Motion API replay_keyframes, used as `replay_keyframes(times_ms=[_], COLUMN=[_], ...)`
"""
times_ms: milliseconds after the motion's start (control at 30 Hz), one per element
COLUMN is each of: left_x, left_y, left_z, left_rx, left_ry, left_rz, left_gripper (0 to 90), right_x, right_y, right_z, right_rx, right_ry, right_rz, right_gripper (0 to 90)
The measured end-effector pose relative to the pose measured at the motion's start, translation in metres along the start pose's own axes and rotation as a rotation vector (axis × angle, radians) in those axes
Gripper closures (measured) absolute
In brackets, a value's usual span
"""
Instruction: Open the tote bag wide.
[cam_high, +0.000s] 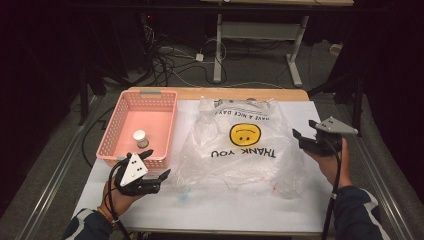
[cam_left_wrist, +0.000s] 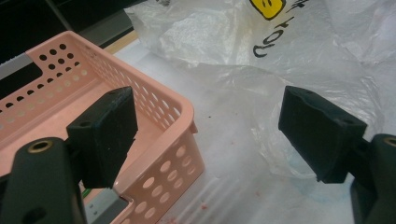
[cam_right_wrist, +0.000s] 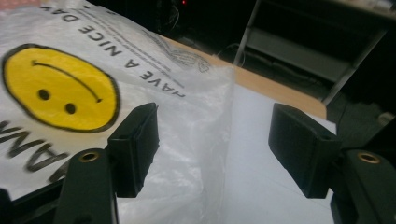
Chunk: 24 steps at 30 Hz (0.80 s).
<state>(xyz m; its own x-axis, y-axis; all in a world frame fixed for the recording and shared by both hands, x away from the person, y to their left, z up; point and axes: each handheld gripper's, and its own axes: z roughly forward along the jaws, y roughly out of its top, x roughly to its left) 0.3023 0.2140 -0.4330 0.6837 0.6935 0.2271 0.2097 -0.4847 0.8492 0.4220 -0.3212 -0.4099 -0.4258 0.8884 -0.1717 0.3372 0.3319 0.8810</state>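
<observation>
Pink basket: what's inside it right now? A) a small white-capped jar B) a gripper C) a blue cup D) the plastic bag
A: in the high view a small white-capped jar stands alone on the floor of the pink basket.

The plastic bag (cam_high: 240, 147) is thin, translucent and white, and lies crumpled and mostly flat on the white-covered surface (cam_high: 225, 210), in the middle of it. A yellow smiley face with black outline is printed on it, with black lettering "THANK YOU" and "HAVE A NICE DAY", all upside down in the high view. Its handles lie bunched at the far edge. The pink basket (cam_high: 120, 125) stands just to its left: rectangular, plastic, upright, its walls pierced with round holes. The bag's left edge lies close beside the basket's near right corner.
</observation>
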Motion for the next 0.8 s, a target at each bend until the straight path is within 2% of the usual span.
replay_keyframes(times_ms=[67,300,333,400,567,633,800], left_x=[0.0,-0.001,0.0,0.0,0.003,0.004,0.004], left_y=[0.0,0.001,0.001,0.001,0.0,0.0,0.001], left_z=[0.001,0.002,0.002,0.002,0.004,0.005,0.006], left_rx=[0.004,0.007,0.005,0.006,0.005,0.002,0.003], left_ry=[-0.001,-0.002,-0.003,-0.007,-0.021,-0.025,-0.029], left_rz=[-0.002,-0.001,-0.004,-0.006,-0.021,-0.027,-0.026], left_gripper=[19.2,19.2,19.2,19.1,19.1,19.1,19.1], right_x=[-0.009,-0.026,-0.026,-0.032,-0.041,-0.041,-0.036], right_y=[0.003,0.01,0.01,0.011,0.011,0.011,0.018], right_z=[0.018,0.078,0.078,0.095,0.112,0.116,0.121], right_rx=[0.026,0.197,0.197,0.235,0.257,0.241,0.23], right_ry=[-0.007,-0.076,-0.076,-0.106,-0.082,-0.058,-0.05], right_rz=[0.028,-0.024,-0.024,-0.035,0.015,0.047,0.045], right_gripper=[33.5,37.3,37.3,41.0,42.3,42.5,43.8])
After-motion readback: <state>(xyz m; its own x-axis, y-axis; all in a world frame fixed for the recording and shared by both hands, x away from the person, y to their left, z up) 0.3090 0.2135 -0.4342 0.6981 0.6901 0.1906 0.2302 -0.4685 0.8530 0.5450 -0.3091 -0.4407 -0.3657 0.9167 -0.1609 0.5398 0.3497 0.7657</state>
